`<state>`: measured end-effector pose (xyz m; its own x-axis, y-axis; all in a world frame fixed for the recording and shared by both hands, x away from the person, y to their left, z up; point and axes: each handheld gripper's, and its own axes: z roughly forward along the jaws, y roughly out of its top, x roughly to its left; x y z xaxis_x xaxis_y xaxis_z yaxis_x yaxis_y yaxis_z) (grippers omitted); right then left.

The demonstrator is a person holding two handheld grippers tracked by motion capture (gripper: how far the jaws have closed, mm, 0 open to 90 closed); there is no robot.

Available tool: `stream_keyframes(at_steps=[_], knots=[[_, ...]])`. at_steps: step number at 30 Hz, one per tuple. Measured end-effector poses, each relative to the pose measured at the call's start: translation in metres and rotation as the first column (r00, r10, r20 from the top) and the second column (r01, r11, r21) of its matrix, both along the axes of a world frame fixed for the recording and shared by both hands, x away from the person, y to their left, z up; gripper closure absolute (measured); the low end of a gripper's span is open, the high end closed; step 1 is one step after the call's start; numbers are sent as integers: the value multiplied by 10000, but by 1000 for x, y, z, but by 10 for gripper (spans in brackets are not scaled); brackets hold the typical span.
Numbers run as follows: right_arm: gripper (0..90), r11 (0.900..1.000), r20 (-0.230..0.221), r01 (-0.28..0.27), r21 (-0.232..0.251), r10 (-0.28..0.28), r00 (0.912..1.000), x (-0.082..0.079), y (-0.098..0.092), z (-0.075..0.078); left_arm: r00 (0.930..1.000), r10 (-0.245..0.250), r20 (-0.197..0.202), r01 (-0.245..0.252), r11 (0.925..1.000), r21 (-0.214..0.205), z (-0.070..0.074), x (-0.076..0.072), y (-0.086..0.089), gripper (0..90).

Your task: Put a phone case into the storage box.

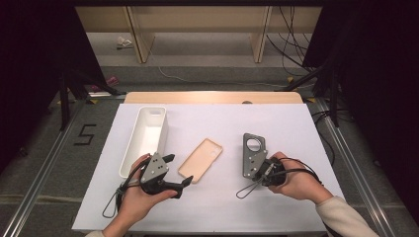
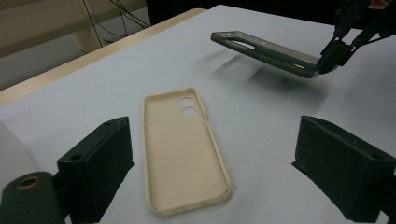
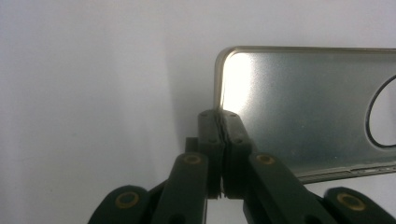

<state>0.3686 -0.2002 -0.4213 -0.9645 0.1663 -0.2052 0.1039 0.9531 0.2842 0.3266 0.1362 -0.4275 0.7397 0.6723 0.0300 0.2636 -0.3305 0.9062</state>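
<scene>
Grey phone case [image 3: 308, 112], thin, light and slick, hangs above the desk [image 1: 276, 123], pinched at one edge by the clenched right tongs [image 3: 223, 140]; left tongs [image 2: 210, 163] gape over the beige case [image 2: 184, 149].

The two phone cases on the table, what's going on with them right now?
A person holds a gripper in each hand at a white table. The right gripper is shut on the edge of a grey phone case, holding it just above the table. The left gripper is open, its jaws standing either side of a beige phone case that lies inside-up on the table, not yet gripped. A white tray sits at the left.
</scene>
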Motion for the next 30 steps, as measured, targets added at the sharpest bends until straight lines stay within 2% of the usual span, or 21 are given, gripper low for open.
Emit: stream_keyframes(at_steps=[6, 9, 11, 13, 19, 20, 25, 26, 30], knots=[[888, 9987, 290, -177, 468, 164, 9994, -3, 4, 4, 9996, 255, -136, -254, 9996, 126, 13, 23, -17, 133], [889, 9966, 522, -376, 728, 339, 9981, -5, 8, 5, 9997, 174, -191, -171, 9998, 140, 19, 35, -27, 135], [888, 9966, 449, -298, 770, 264, 9986, -7, 9, 6, 9997, 114, -224, -109, 9997, 212, 22, 42, -34, 135], [888, 9946, 584, -436, 944, 382, 9976, -7, 12, 6, 9994, -3, -334, 10, 9998, 191, 26, 50, -43, 136], [889, 9879, 643, -541, 1455, 451, 9969, -8, 15, 7, 9985, -118, -527, 128, 9997, 188, 31, 61, -52, 139], [888, 9874, 510, -515, 1498, 443, 9977, -8, 16, 8, 9981, -125, -595, 138, 9997, 202, 31, 63, -54, 141], [888, 9817, 765, -661, 1785, 532, 9957, -10, 22, 10, 9960, -140, -881, 155, 9997, 166, 32, 71, -60, 149], [889, 9772, 652, -723, 1995, 604, 9960, -12, 25, 11, 9955, -141, -942, 156, 9998, 148, 32, 72, -61, 150], [888, 9721, 663, -819, 2198, 688, 9954, -13, 29, 13, 9929, -150, -1182, 170, 9997, 165, 32, 79, -66, 154]])
